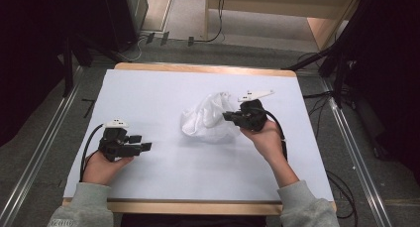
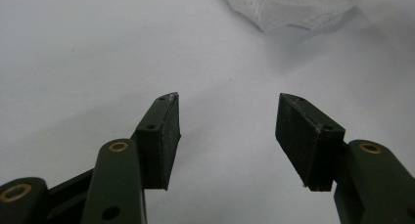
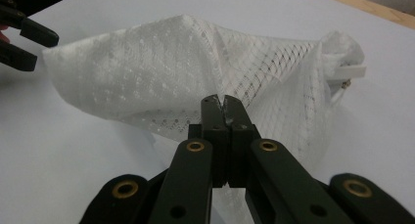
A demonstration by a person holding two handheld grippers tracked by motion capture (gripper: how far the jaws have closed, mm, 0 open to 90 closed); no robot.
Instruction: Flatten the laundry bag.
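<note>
white tabletop (image 1: 163, 187): right gripper (image 3: 223, 102) fingers pinch the mesh bag (image 3: 161, 72); left gripper (image 2: 227, 131) fingers spread, empty.

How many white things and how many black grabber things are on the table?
White mesh bag: 1
Black grippers: 2, the left gripper open, the right gripper shut on the bag
Total: 3

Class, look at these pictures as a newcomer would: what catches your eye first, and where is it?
A crumpled white mesh bag sits near the middle of the pale table. The right tool is shut on a fold of its netting and lifts it into a ridge. The left tool waits open over bare table at the left, pointing toward the bag.
</note>
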